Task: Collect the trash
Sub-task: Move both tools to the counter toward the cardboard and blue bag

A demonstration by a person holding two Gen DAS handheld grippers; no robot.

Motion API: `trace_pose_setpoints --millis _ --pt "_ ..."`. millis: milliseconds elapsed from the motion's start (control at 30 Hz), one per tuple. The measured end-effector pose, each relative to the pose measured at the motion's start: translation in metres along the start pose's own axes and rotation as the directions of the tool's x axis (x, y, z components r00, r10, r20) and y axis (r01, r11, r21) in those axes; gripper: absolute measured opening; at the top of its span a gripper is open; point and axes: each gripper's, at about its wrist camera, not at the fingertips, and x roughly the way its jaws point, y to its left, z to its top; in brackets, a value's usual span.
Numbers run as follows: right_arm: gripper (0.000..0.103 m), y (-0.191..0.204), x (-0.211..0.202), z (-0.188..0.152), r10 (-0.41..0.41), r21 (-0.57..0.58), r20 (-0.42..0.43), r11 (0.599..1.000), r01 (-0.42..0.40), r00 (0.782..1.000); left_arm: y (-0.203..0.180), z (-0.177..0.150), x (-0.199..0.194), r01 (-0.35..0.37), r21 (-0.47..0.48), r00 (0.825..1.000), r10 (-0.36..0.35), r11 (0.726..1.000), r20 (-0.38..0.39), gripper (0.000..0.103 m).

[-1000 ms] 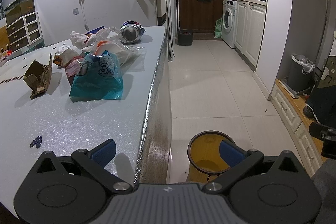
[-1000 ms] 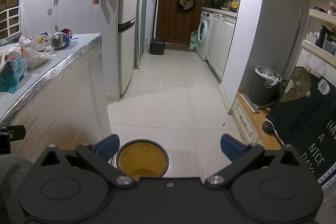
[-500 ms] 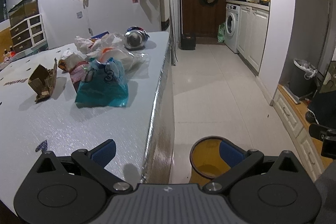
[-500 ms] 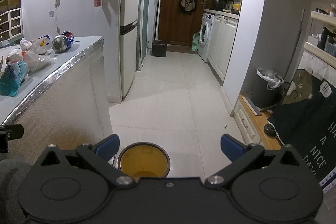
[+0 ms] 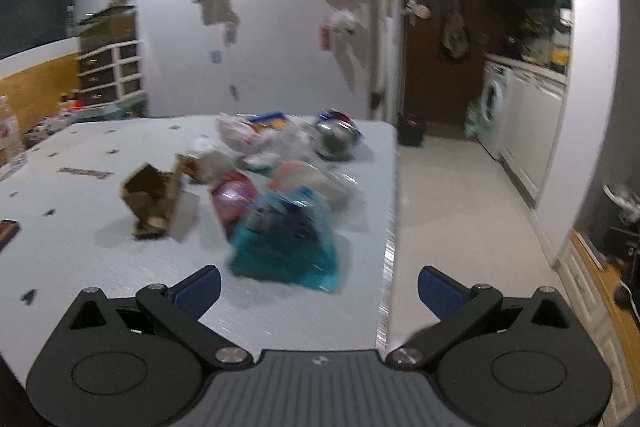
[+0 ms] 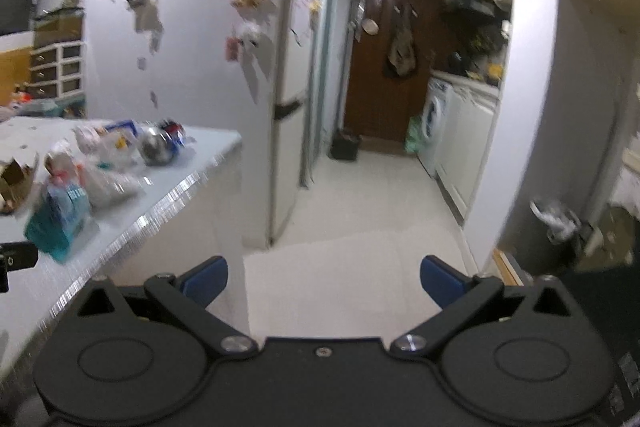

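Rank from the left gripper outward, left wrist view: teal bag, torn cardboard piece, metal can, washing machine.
From the left gripper, nearest first:
1. Teal bag: just ahead, near the counter's right edge.
2. Torn cardboard piece: further back, left of the bag.
3. Metal can: lying at the counter's far end.
4. Washing machine: across the floor, right side of the corridor.

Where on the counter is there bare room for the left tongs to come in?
Bare counter lies between the left tongs, the torn cardboard and the teal bag. Beyond the bag, wrappers crowd back to the can.
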Motion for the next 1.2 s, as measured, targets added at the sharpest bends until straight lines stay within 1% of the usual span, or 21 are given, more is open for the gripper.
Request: trace_pose_setpoints --millis 100,200,300,400,467,500,533,600,633,667,700,767,867,900,1000,1067,1200 --pt "0.103 0.013 0.009 0.018 0.051 -0.012 0.033 0.999 -0.051 0.998 0.016 0.008 -0.001 -0.05 -0.028 0.998 0.051 0.998 0.021 0.103" --pt "0.103 0.028 0.019 0.034 0.112 -0.029 0.068 0.993 -0.11 0.991 0.032 0.015 0.0 -0.095 -0.056 0.995 0.097 0.994 0.034 0.103" --pt "0.103 0.043 0.028 0.041 0.19 -0.051 0.11 0.981 -0.185 0.976 0.046 0.02 0.003 -0.126 -0.076 0.991 0.129 0.989 0.037 0.103" --pt "0.103 0.057 0.043 0.047 0.27 -0.081 0.126 0.962 -0.262 0.954 0.055 0.022 0.008 -0.141 -0.074 0.989 0.144 0.987 0.031 0.103" --pt "0.103 0.065 0.051 0.048 0.33 -0.104 0.135 0.942 -0.318 0.934 0.06 0.023 0.012 -0.146 -0.066 0.989 0.148 0.987 0.02 0.103" --pt "0.103 0.069 0.056 0.049 0.373 -0.116 0.14 0.926 -0.359 0.917 0.063 0.023 0.014 -0.143 -0.062 0.989 0.144 0.988 0.018 0.103" --pt "0.103 0.072 0.06 0.048 0.417 -0.12 0.141 0.908 -0.402 0.898 0.067 0.023 0.016 -0.136 -0.058 0.99 0.138 0.989 0.019 0.103" --pt "0.103 0.077 0.071 0.046 0.506 -0.119 0.148 0.862 -0.493 0.85 0.075 0.022 0.022 -0.117 -0.046 0.993 0.118 0.992 0.015 0.103" --pt "0.103 0.082 0.077 0.044 0.538 -0.118 0.153 0.843 -0.526 0.829 0.078 0.022 0.025 -0.111 -0.043 0.994 0.112 0.993 0.009 0.103" --pt "0.103 0.086 0.082 0.043 0.561 -0.117 0.156 0.828 -0.549 0.813 0.082 0.021 0.027 -0.107 -0.039 0.994 0.107 0.993 0.002 0.103" --pt "0.103 0.089 0.087 0.041 0.576 -0.108 0.155 0.817 -0.566 0.803 0.087 0.021 0.031 -0.105 -0.039 0.995 0.104 0.994 -0.007 0.103" --pt "0.103 0.096 0.099 0.038 0.589 -0.083 0.148 0.808 -0.583 0.795 0.096 0.021 0.039 -0.103 -0.047 0.994 0.102 0.994 -0.029 0.103" --pt "0.103 0.104 0.111 0.031 0.63 -0.063 0.138 0.776 -0.628 0.764 0.111 0.023 0.052 -0.105 -0.072 0.992 0.1 0.992 -0.074 0.103" --pt "0.103 0.108 0.115 0.029 0.641 -0.064 0.123 0.767 -0.639 0.757 0.116 0.025 0.058 -0.108 -0.079 0.991 0.1 0.991 -0.09 0.103" --pt "0.103 0.118 0.123 0.022 0.67 -0.071 0.086 0.742 -0.666 0.737 0.128 0.03 0.072 -0.139 -0.081 0.986 0.13 0.987 -0.106 0.103" --pt "0.103 0.124 0.128 0.017 0.698 -0.074 0.064 0.716 -0.694 0.713 0.135 0.034 0.084 -0.156 -0.08 0.983 0.147 0.985 -0.113 0.103" --pt "0.103 0.133 0.14 0.009 0.737 -0.026 0.03 0.676 -0.736 0.676 0.146 0.043 0.109 -0.114 -0.092 0.988 0.103 0.989 -0.115 0.103"
